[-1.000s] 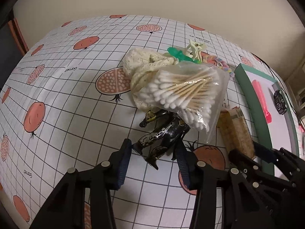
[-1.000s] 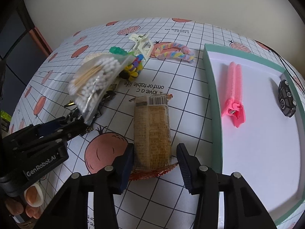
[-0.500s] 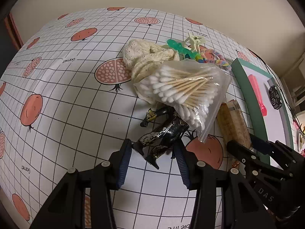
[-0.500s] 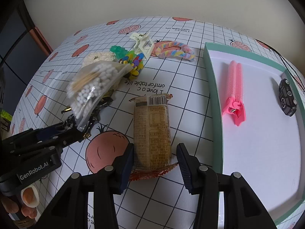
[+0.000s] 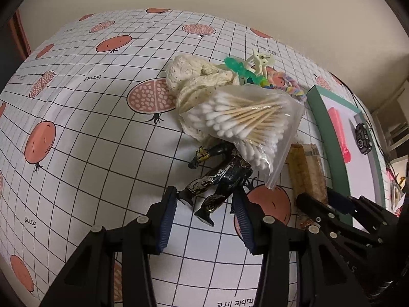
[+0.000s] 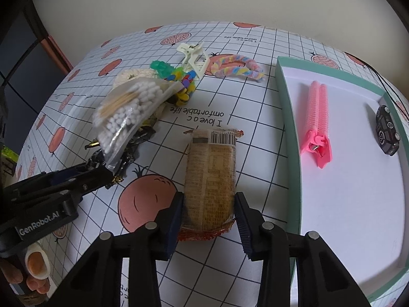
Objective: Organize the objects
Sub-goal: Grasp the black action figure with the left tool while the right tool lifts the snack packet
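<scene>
Your left gripper (image 5: pixel 204 204) is spread, its two fingers straddling the legs of the black action figure (image 5: pixel 219 176) that lies on the tablecloth (image 5: pixel 89 133); the pads sit just beside the legs, and you cannot tell whether they touch. Your right gripper (image 6: pixel 208 209) is also spread, one finger on each side of the near end of the tan snack packet (image 6: pixel 211 179), close to its sides.

A clear bag of cotton swabs (image 5: pixel 245 125) rests across the figure's upper body and on a cream knitted cloth (image 5: pixel 199 81). Beyond them lie a green toy (image 6: pixel 161 67), a white hair claw (image 6: pixel 193 58) and a pastel twisted band (image 6: pixel 237 67).

To the right, the green-rimmed tray (image 6: pixel 291 133) holds a pink hair clip (image 6: pixel 318 117) and a black toy car (image 6: pixel 387 134).
</scene>
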The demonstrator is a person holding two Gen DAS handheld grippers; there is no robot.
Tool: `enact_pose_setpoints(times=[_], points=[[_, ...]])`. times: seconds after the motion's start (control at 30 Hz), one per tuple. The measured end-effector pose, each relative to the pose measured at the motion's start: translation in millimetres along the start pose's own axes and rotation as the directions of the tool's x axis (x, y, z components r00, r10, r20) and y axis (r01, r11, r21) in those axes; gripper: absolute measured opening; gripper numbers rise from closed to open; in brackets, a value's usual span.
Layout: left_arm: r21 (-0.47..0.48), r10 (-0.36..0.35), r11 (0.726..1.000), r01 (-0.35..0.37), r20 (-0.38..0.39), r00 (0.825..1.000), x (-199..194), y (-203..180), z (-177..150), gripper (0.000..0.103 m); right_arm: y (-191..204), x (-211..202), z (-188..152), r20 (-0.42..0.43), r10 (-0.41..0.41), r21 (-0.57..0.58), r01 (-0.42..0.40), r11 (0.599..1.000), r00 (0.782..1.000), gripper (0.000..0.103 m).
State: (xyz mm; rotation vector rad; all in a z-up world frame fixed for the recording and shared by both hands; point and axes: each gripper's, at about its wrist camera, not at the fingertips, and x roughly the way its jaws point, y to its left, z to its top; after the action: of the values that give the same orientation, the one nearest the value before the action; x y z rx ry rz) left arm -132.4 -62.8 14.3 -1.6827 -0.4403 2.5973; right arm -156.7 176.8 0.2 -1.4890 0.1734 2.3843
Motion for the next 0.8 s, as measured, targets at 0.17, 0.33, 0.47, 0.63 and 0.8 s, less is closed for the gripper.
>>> enact_pose_setpoints(times=[0.17, 0.33, 0.47, 0.63, 0.8], points=[[-0.017, -0.034, 0.999, 0.035, 0.021, 0.999, -8, 2, 2, 0.046, 0, -8, 1, 0.045, 0.02, 0.006, -0.02, 1.0, 0.999, 0.04], [-0.046, -0.088, 0.995, 0.09, 0.054, 0.995, -19, 3, 6, 0.021, -1, -16, 2, 0.085, 0.011, 0.022, -0.013, 1.0, 0.996, 0.04], [-0.042, -0.082, 0.996, 0.084, 0.059, 0.995, -18, -1, 8, 0.021, -4, -17, 2, 0.085, 0.007, 0.022, -0.009, 1.0, 0.996, 0.04], [-0.062, -0.088, 0.994, 0.092, 0.071, 0.994, -21, 1, 6, 0.02, -6, -18, 1, 0.086, 0.013, 0.028, -0.016, 0.999, 0.996, 0.04], [-0.063, -0.106, 0.992, 0.112, 0.089, 0.99, -26, 1, 7, 0.02, -7, -20, 2, 0.098, 0.014, 0.03, -0.017, 0.999, 0.995, 0.04]])
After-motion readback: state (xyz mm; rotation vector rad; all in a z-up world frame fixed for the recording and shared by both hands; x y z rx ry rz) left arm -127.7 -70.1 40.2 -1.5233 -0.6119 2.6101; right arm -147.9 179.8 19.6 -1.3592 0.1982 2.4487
